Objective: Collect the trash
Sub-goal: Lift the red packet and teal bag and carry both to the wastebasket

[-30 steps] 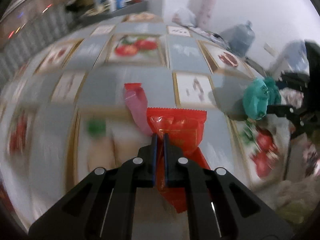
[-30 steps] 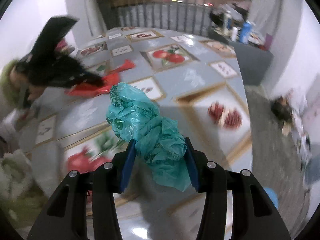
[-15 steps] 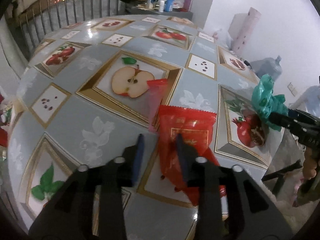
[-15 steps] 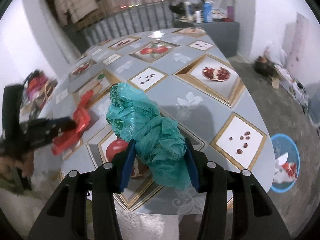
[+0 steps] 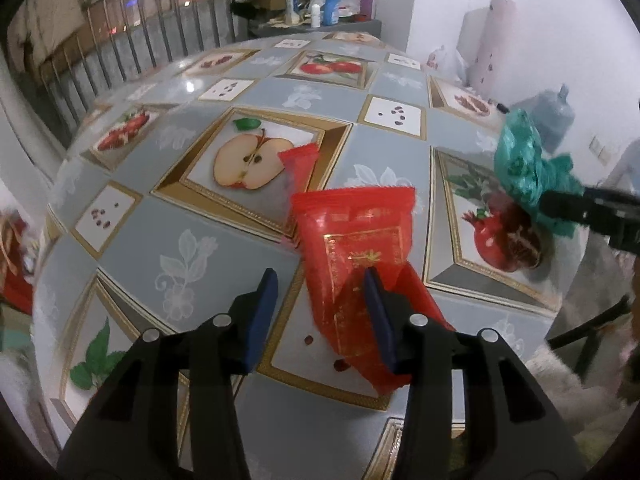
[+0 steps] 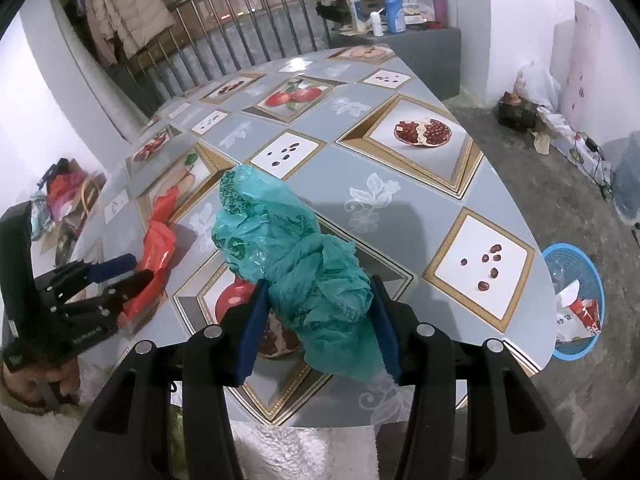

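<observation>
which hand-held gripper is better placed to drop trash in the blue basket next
Right. The right hand-held gripper already clamps the green plastic bag, with the blue basket on its side; the left hand-held gripper is open.

- Your left wrist view looks forward and down along the left gripper [image 5: 320, 304], close over the near edge of the fruit-print table [image 5: 224, 236], facing the railing [image 5: 132, 40].
- Your right wrist view looks along the right gripper [image 6: 320, 320] from just beyond the table's corner, taking in the floor and the blue basket [image 6: 576, 304].
- Both views share the red wrapper [image 5: 356, 248] and each other's gripper.
</observation>
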Motion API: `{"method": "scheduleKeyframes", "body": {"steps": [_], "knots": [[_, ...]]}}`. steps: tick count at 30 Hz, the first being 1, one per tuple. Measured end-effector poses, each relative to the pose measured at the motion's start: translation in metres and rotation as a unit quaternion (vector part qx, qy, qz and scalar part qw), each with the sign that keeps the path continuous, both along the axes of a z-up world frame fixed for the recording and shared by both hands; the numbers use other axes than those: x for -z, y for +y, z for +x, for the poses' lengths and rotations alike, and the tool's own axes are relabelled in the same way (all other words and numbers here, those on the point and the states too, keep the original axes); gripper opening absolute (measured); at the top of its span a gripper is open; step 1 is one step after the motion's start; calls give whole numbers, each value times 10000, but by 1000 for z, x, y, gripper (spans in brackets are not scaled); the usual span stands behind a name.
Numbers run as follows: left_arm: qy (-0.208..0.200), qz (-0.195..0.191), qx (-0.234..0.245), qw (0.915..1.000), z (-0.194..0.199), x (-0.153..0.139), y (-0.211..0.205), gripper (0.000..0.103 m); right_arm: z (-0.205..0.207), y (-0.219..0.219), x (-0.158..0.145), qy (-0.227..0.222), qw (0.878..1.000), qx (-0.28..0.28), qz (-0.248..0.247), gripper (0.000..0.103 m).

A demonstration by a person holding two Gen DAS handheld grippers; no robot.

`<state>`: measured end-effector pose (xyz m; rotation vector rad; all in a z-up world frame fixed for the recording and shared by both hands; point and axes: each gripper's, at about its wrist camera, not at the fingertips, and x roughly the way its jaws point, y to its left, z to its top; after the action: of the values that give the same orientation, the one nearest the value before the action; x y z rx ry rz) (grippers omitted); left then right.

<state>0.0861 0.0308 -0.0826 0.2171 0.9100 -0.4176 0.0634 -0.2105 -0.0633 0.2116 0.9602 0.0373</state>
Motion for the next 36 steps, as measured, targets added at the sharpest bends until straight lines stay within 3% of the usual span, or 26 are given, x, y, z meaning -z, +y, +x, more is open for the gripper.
{"method": "scheduleKeyframes", "body": {"steps": [15,36], "knots": [[-318,263,222,9989,-8,0,-15,6,6,13,2,26,9994,-44,-350,49],[-421,114,205,9988,-8,-5,-12,1,0,6,-12,-271,9990,114,-334,45]]}}
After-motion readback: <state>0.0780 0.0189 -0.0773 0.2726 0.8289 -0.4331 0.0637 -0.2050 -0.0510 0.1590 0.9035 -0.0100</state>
